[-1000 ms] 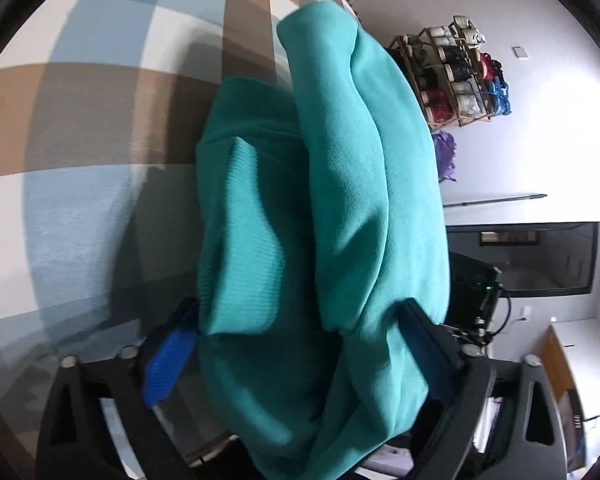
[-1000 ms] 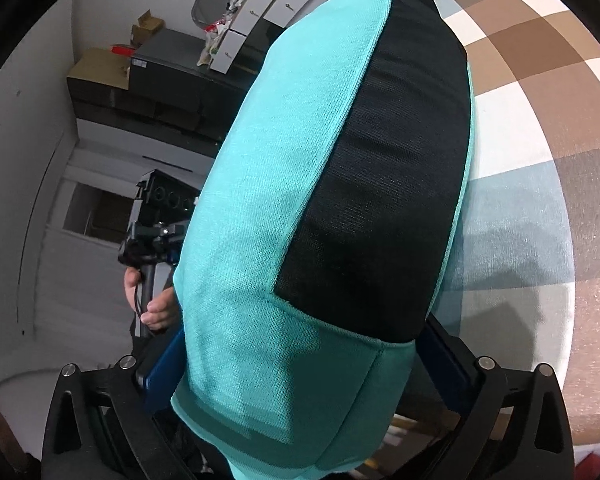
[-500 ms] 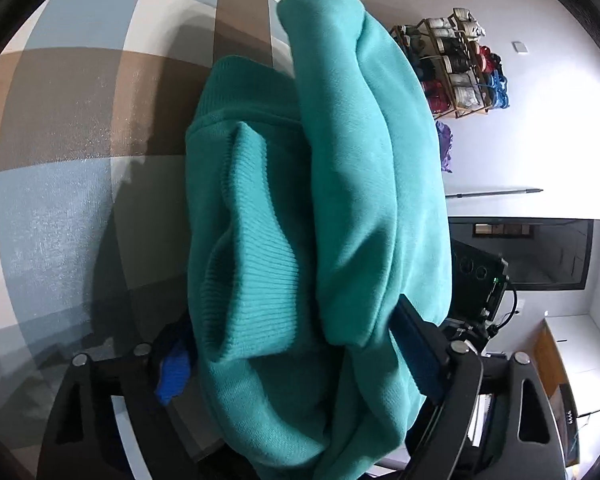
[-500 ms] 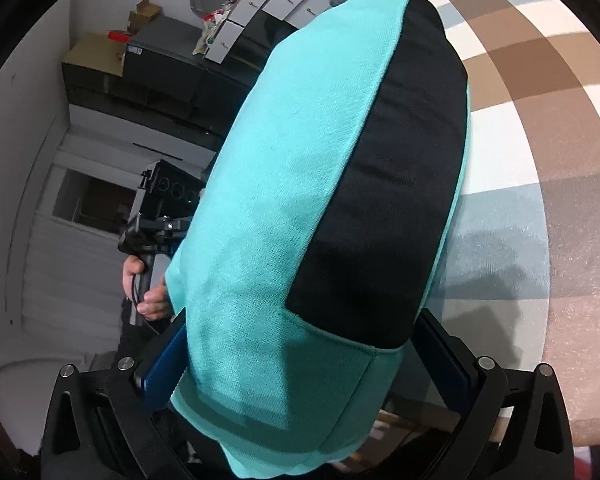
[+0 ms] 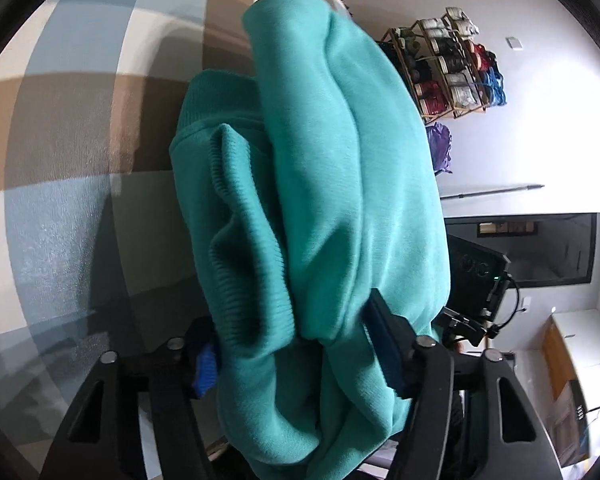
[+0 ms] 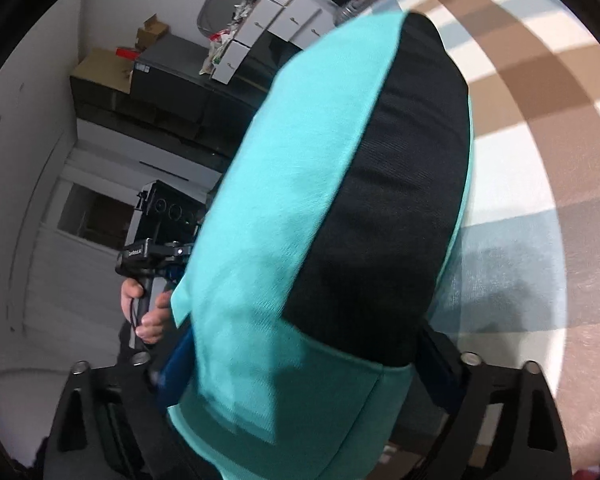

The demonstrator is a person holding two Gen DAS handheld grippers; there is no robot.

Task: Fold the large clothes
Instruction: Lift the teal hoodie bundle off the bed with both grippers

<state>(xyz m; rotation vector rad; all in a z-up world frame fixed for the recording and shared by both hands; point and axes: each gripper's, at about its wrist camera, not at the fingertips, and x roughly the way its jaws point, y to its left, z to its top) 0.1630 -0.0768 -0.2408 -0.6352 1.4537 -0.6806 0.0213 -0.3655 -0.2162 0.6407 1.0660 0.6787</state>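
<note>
Teal sweatshirt [image 5: 332, 208] bunched between left gripper [image 5: 296, 344] pads

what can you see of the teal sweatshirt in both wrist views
The teal sweatshirt is a thick, soft fleece-like garment, bunched in bulky folds, with a ribbed cuff or hem showing in the left view. The right view shows a smoother teal face with a broad black panel. It hangs above the checked blue, brown and white surface. Both grippers have just been closing on it: the left gripper pinches gathered folds; the right gripper has a wide bundle between its fingers.
</note>
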